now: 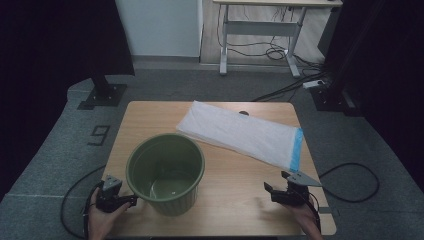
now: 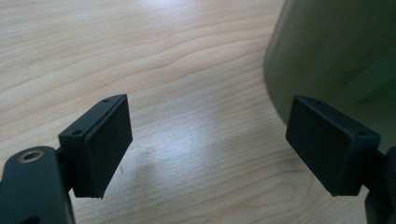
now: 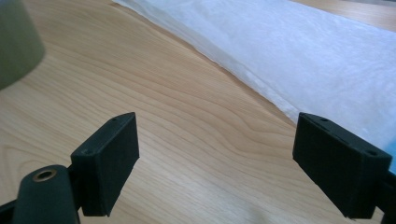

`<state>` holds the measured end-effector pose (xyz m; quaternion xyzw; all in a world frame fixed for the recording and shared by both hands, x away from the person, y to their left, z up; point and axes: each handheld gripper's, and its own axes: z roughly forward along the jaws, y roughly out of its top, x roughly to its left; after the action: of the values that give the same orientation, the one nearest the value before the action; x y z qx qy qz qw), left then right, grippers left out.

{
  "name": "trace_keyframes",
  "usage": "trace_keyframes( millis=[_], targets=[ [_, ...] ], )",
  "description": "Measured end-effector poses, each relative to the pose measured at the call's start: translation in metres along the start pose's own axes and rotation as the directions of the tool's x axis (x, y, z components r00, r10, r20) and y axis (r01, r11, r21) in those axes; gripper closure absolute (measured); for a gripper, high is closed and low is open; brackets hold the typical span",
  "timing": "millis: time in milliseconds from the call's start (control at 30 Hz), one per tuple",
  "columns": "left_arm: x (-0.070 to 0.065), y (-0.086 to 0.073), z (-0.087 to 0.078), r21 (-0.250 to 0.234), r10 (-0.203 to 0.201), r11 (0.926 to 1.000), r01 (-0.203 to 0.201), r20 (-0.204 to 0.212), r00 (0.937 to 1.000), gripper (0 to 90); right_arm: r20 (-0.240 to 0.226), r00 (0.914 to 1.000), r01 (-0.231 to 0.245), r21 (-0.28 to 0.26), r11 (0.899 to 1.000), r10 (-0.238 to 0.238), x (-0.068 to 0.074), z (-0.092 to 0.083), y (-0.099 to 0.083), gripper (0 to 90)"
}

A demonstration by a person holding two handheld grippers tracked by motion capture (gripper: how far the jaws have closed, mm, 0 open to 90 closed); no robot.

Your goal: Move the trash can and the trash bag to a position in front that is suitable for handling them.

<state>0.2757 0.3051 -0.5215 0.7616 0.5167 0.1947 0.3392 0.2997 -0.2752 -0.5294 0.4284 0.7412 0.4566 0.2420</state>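
Both grippers, left (image 1: pixel 131 200) and right (image 1: pixel 268 189), rest at the near counter (image 1: pixel 235 200) edge, jaws wide and empty. Bin (image 1: pixel 165 171) stands upright near-left, just beside the left gripper; folded bag (image 1: pixel 240 133) lies flat far-right. Likely next: right jaws should pinch the bag's near edge only, taking one layer so it opens.

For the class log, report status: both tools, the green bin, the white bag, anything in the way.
Left tool open beside green bin, not touching. Right tool open, empty, short of folded white bag. Bare table between; nothing in the way.
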Motion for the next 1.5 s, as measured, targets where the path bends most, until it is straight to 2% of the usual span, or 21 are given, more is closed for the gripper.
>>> trace_keyframes(
  millis=[100,200,333,433,467,500,533,600,633,667,700,767,800,833,867,900,1000,1033,1133,1200,1500],
  targets=[
    [-0.003,-0.001,-0.003,-0.008,0.018,0.9998,-0.018,0.011,0.9998,14.1,0.003,0.9996,-0.026,0.012,1.0,0.026,-0.003,0.001,-0.002,13.8],
    [-0.007,-0.004,-0.009,-0.024,0.029,0.9993,-0.028,0.026,0.9992,14.2,-0.001,0.9996,-0.027,0.013,1.0,0.027,-0.004,0.001,-0.002,13.9],
    [-0.015,-0.011,-0.019,-0.051,0.048,0.9977,-0.044,0.071,0.9964,14.2,-0.006,0.9998,-0.02,0.019,1.0,0.02,-0.005,0.003,-0.002,14.2],
    [-0.023,-0.015,-0.026,-0.079,0.073,0.9948,-0.064,0.119,0.9901,14.1,-0.011,0.9998,-0.017,0.021,1.0,0.017,-0.007,0.003,-0.002,14.5],
    [-0.023,-0.015,-0.026,-0.079,0.073,0.9948,-0.064,0.119,0.9901,14.0,-0.011,0.9998,-0.017,0.021,1.0,0.017,-0.007,0.003,-0.002,14.5],
    [-0.029,-0.015,-0.031,-0.1,0.102,0.9912,-0.086,0.166,0.9809,14.0,-0.013,0.9998,-0.018,0.019,1.0,0.018,-0.007,0.003,-0.001,14.6],
    [-0.031,-0.014,-0.032,-0.108,0.113,0.9896,-0.095,0.174,0.9782,14.0,-0.014,0.9998,-0.016,0.017,1.0,0.017,-0.007,0.003,0.0,14.6],
    [-0.038,-0.011,-0.033,-0.12,0.153,0.9844,-0.129,0.223,0.9627,13.1,-0.019,0.9998,-0.011,0.012,1.0,0.011,-0.007,0.002,0.001,14.8],
    [-0.038,-0.011,-0.033,-0.12,0.153,0.9844,-0.129,0.223,0.9627,12.1,-0.02,0.9998,-0.009,0.01,1.0,0.009,-0.007,0.002,0.001,14.8],
    [-0.045,-0.007,-0.032,-0.126,0.189,0.979,-0.161,0.268,0.9446,10.9,-0.02,0.9998,-0.008,0.009,1.0,0.009,-0.007,0.001,0.001,14.9],
    [-0.049,-0.004,-0.031,-0.128,0.207,0.9759,-0.177,0.29,0.9342,10.2,-0.018,0.9998,-0.011,0.009,1.0,0.011,-0.008,0.001,0.0,15.0],
    [-0.057,0.001,-0.028,-0.127,0.24,0.9695,-0.21,0.312,0.9193,9.2,-0.017,0.9998,-0.013,0.011,1.0,0.014,-0.008,0.001,0.0,15.0],
    [-0.057,0.001,-0.028,-0.127,0.24,0.9695,-0.21,0.312,0.9193,6.5,-0.017,0.9998,-0.013,0.011,1.0,0.014,-0.008,0.001,0.0,15.0],
    [-0.062,0.006,-0.025,-0.117,0.259,0.9653,-0.233,0.301,0.9178,7.4,-0.014,0.9998,-0.015,0.014,1.0,0.015,-0.008,0.001,0.0,15.0],
    [-0.064,0.008,-0.023,-0.118,0.263,0.9641,-0.238,0.308,0.9142,7.7,-0.014,0.9998,-0.015,0.013,1.0,0.015,-0.008,0.001,0.0,15.0],
    [-0.064,0.008,-0.023,-0.118,0.263,0.9641,-0.238,0.308,0.9142,7.7,-0.014,0.9998,-0.014,0.013,1.0,0.014,-0.007,0.001,0.0,15.1],
    [-0.068,0.018,-0.014,-0.119,0.284,0.9585,-0.259,0.319,0.904,7.8,-0.021,0.9998,0.0,0.026,1.0,0.001,-0.005,0.002,-0.002,15.2],
    [-0.068,0.018,-0.014,-0.119,0.284,0.9585,-0.259,0.319,0.904,7.8,-0.021,0.9998,0.0,0.026,1.0,0.001,-0.005,0.002,-0.002,15.2],
    [-0.075,0.032,-0.002,-0.116,0.314,0.9494,-0.292,0.331,0.8898,7.7,-0.022,0.9996,0.016,0.035,0.999,-0.015,-0.002,0.001,-0.003,15.4],
    [-0.079,0.039,0.004,-0.117,0.325,0.9459,-0.303,0.334,0.8851,7.8,-0.021,0.9997,0.015,0.032,0.999,-0.014,-0.002,-0.001,-0.004,15.7],
    [-0.096,0.059,0.025,-0.124,0.349,0.9371,-0.326,0.34,0.8734,8.7,-0.01,0.9999,0.004,0.022,1.0,-0.004,-0.005,-0.008,-0.006,16.6]
  ],
)
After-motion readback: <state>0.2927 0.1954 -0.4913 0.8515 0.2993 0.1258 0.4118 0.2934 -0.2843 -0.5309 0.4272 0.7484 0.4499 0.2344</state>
